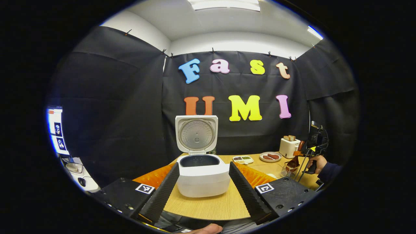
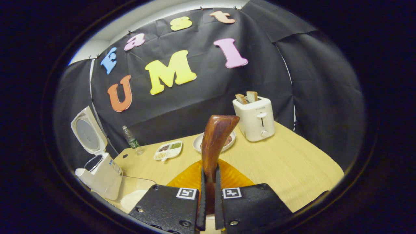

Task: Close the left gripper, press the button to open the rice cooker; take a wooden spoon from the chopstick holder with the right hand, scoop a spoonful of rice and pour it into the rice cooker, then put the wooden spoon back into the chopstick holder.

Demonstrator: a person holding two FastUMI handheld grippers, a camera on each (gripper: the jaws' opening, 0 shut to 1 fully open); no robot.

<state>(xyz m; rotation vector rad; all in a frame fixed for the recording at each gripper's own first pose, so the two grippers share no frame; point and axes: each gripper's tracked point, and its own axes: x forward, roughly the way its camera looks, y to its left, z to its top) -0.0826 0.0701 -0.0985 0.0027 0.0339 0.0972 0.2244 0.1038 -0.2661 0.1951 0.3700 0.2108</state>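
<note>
- Black cloth walls close in a booth around a light wooden table (image 2: pixel 286 162), with a white ceiling and strip lights above.
- On the table, the white rice cooker (image 1: pixel 203 177) stands with its lid (image 1: pixel 196 134) swung upright and its dark inner pot exposed.
- Seen from its own camera, the left gripper (image 1: pixel 204 187) has its fingers spread wide, one on each side of the cooker and apart from it.
- In the right gripper view, the right gripper (image 2: pixel 208 191) is clamped on the handle of the wooden spoon (image 2: pixel 215 143); the spoon's broad end rises above the fingers.
- From the left gripper view, that gripper and the hand (image 1: pixel 317 162) holding it appear at the table's far right, just above a wire chopstick holder (image 1: pixel 290 169).
- A clear container (image 2: pixel 136 193) with white rice sits beside the cooker in the right gripper view.
- Farther back stand a white toaster (image 2: pixel 255 118) with bread slices in its slots, a plate of sausages (image 1: pixel 270 157), a divided dish of grains (image 2: pixel 168 150) and a plastic bottle (image 2: pixel 131 139).
- Left of the booth, a screen (image 1: pixel 57 130) glows.
</note>
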